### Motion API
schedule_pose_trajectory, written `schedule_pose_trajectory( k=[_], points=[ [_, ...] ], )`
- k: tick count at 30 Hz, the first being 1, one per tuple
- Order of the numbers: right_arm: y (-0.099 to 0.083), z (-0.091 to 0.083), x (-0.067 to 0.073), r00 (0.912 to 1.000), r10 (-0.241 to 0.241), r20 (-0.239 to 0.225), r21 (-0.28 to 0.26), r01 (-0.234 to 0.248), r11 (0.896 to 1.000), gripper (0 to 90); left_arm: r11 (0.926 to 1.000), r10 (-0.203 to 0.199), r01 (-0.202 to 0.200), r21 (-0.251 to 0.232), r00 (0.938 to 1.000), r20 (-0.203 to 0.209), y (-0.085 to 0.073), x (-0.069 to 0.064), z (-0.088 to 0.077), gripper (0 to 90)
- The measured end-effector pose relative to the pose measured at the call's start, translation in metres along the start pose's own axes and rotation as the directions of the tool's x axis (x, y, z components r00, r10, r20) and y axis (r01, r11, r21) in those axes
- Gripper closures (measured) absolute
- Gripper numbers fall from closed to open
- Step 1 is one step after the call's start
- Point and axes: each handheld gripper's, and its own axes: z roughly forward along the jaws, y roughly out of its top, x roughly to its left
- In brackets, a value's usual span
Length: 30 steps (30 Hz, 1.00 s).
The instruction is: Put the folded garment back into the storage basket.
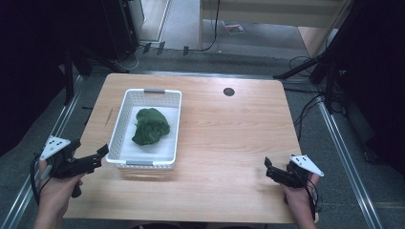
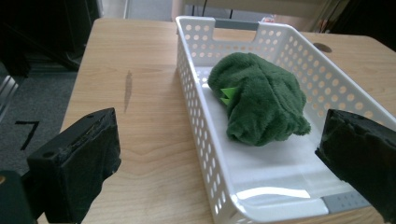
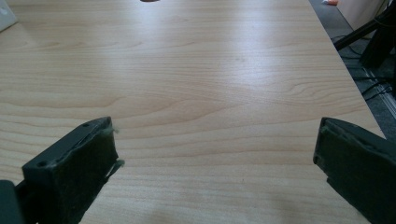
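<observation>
Both grippers' jaws apart, empty; left gripper (image 1: 98, 157) beside basket (image 1: 119, 125), should likely reach over rim, pinch green cloth (image 1: 150, 126) centrally; right gripper (image 1: 271, 169) idle.

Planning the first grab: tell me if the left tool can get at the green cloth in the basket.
Probably yes. The left tool is open beside the basket, whose top is open; the cloth lies uncovered, so only the low wall needs clearing.
</observation>
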Motion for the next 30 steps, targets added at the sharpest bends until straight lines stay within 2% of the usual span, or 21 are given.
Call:
schedule_pose_trajectory(
  k=[3,6,8,10,14,15,20,22,25,26,30],
  points=[
    [0.000,0.000,0.000,1.0000,-0.002,0.005,0.002,0.002,1.000,0.0,0.9995,-0.012,0.012,-0.029,0.9999,-0.007,-0.013,0.010,-0.007,0.0],
    [0.000,0.000,0.000,1.0000,-0.001,0.006,0.007,0.001,1.000,0.0,0.9994,-0.020,0.020,-0.028,0.9996,-0.021,-0.019,0.015,-0.008,0.0],
    [0.000,0.000,0.000,1.0000,-0.003,0.008,0.009,0.003,1.000,0.0,0.9987,-0.043,0.041,-0.029,0.9980,-0.047,-0.030,0.024,-0.008,0.0],
    [0.000,0.000,0.000,1.0000,-0.001,0.008,0.008,0.001,1.000,0.0,0.9984,-0.049,0.047,-0.033,0.9975,-0.051,-0.034,0.028,-0.008,0.0],
    [0.000,0.000,0.000,0.9999,0.001,0.010,0.008,-0.001,1.000,0.0,0.9975,-0.053,0.049,-0.052,0.9958,-0.075,-0.044,0.036,-0.007,0.0],
    [0.000,0.000,0.000,0.9999,0.000,0.013,0.008,0.000,1.000,0.0,0.9959,-0.056,0.051,-0.075,0.9956,-0.075,-0.051,0.040,-0.005,0.0],
    [0.000,0.000,0.000,0.9998,0.004,0.017,0.009,-0.004,1.000,0.0,0.9977,-0.037,0.030,-0.061,0.9933,-0.109,-0.066,0.049,0.003,0.0],
    [0.000,0.001,0.000,0.9998,0.000,0.018,0.008,0.000,1.000,0.0,0.9983,-0.035,0.030,-0.050,0.9947,-0.097,-0.069,0.052,0.006,0.0],
    [0.000,0.001,0.000,0.9998,0.003,0.021,0.015,-0.003,1.000,0.0,0.9986,-0.007,0.003,-0.053,0.9969,-0.079,-0.071,0.049,0.009,0.0],
    [0.000,0.001,0.000,0.9997,0.003,0.023,0.018,-0.004,1.000,0.0,0.9986,-0.007,0.004,-0.053,0.9983,-0.059,-0.074,0.047,0.012,0.0],
    [0.000,0.001,0.000,0.9997,0.005,0.025,0.017,-0.005,1.000,0.0,0.9990,-0.021,0.019,-0.041,0.9990,-0.041,-0.078,0.047,0.016,0.0]
  ],
)
